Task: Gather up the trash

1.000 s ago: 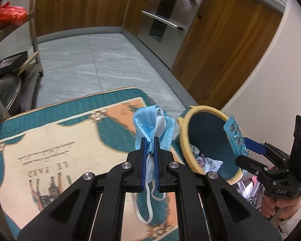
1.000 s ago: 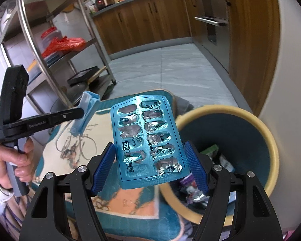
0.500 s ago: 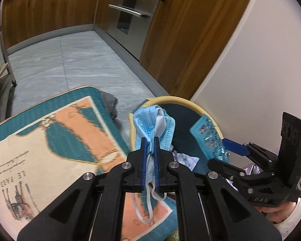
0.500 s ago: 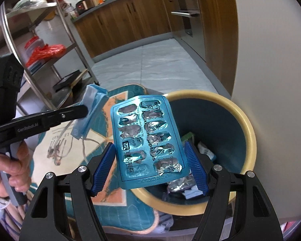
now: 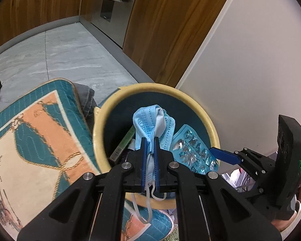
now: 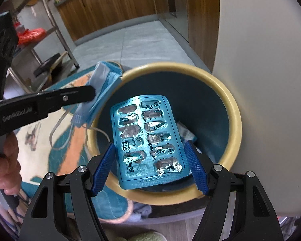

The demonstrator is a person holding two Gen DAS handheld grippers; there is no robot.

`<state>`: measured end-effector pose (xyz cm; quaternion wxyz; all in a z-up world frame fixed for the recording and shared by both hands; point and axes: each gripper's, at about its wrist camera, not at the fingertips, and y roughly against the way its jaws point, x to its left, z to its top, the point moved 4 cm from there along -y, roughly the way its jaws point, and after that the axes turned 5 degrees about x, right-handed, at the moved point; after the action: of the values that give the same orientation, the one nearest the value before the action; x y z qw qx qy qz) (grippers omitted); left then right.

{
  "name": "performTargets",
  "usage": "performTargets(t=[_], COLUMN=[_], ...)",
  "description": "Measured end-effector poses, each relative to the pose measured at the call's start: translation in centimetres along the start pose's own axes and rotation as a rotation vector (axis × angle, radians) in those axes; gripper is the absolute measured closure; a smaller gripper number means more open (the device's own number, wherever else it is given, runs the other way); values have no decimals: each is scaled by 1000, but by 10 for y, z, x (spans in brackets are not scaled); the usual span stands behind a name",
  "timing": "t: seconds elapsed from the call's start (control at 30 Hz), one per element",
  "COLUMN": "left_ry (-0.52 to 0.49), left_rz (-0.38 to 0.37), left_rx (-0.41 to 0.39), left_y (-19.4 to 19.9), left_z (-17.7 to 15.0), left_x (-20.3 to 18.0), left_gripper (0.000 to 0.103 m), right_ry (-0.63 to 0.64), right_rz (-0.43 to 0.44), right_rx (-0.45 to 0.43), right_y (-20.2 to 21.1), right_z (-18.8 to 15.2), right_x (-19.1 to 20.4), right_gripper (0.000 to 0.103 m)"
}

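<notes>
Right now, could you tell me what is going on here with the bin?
A person is collecting trash with a handheld tool in each hand. The left tool is shut on a crumpled blue face mask, held over the yellow-rimmed bin. The right tool grips an emptied blister pack by its edges, also above the bin's opening. Neither item is released yet; other rubbish already lies inside.

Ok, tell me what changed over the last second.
Both grippers carried their loads from over the mat to above the bin: the left gripper with the face mask, the right gripper with the blister pack. Nothing was let go; both grips stayed the same.
</notes>
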<state>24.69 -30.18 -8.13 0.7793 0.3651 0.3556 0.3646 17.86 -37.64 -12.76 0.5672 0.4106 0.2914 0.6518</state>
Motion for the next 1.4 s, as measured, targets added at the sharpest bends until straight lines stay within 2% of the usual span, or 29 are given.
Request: performTargets(t=[0.23,0.57,0.7,0.9,1.07,1.33,1.4], left_ry=[5,30,32,52,62,3,-27], left_rz=[3,10,4,-12,-11,56,80], left_rx=[49,50,33,-2,-34,-101,-116], left_y=[-30,-41,-34,-19,-1,32,40], left_z=[-4,-6,-5,-3,-1,-8,-11], left_x=[-4,9,12,17,22,23,22], left_gripper=[96,92,82,49,44,18,16], right_ry=[-14,-28,-33,-51,-53,-75,-77], right_rz=[-16,-21,-17,-10,-13,-10,-11], right_rx=[40,68,56,39,23,-43,-55], right_y=[-13,-27,-24,-17,-6,19,24], right_z=[-7,-4,-5,-5,-9,-18,-23], right_x=[-9,-10,-12,-14,-15,-15,-14], right_gripper=[31,30,30,26,25,20,19])
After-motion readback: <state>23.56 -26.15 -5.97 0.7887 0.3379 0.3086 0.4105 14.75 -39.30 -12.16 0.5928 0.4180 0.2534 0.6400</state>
